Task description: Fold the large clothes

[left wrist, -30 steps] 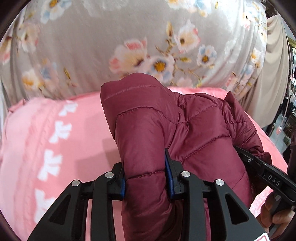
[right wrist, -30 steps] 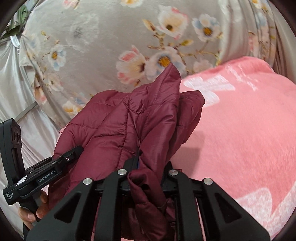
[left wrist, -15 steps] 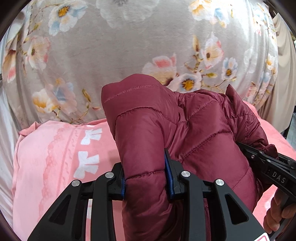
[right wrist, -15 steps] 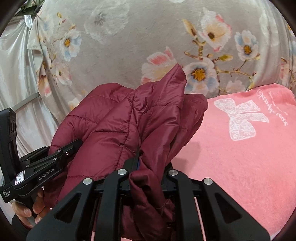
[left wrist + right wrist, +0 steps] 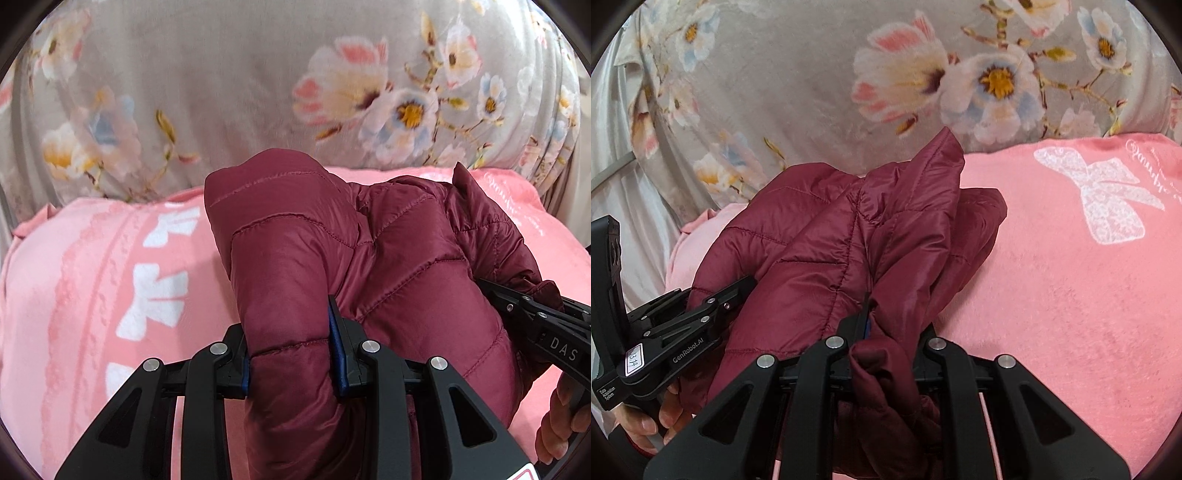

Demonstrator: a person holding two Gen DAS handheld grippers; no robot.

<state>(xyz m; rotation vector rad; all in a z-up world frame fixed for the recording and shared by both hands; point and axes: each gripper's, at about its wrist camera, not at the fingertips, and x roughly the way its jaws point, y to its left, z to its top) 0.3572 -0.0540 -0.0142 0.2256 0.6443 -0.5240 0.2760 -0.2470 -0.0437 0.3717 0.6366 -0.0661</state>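
A maroon quilted puffer jacket (image 5: 388,266) hangs bunched between my two grippers above a pink blanket. My left gripper (image 5: 290,354) is shut on a thick padded fold of the jacket. My right gripper (image 5: 886,332) is shut on a thinner bunched edge of the same jacket (image 5: 827,251). The right gripper shows at the right edge of the left wrist view (image 5: 535,325), and the left gripper at the left of the right wrist view (image 5: 683,317). The jacket's lower part is hidden behind the fingers.
A pink blanket with white bow prints (image 5: 110,280) covers the surface below; it also shows in the right wrist view (image 5: 1071,277). A grey floral fabric (image 5: 258,92) rises behind it. A pale curtain (image 5: 617,155) hangs at the far left.
Both grippers have carried the jacket, and the view has tilted down: more pink blanket shows below than half a second ago. Both grips are unchanged.
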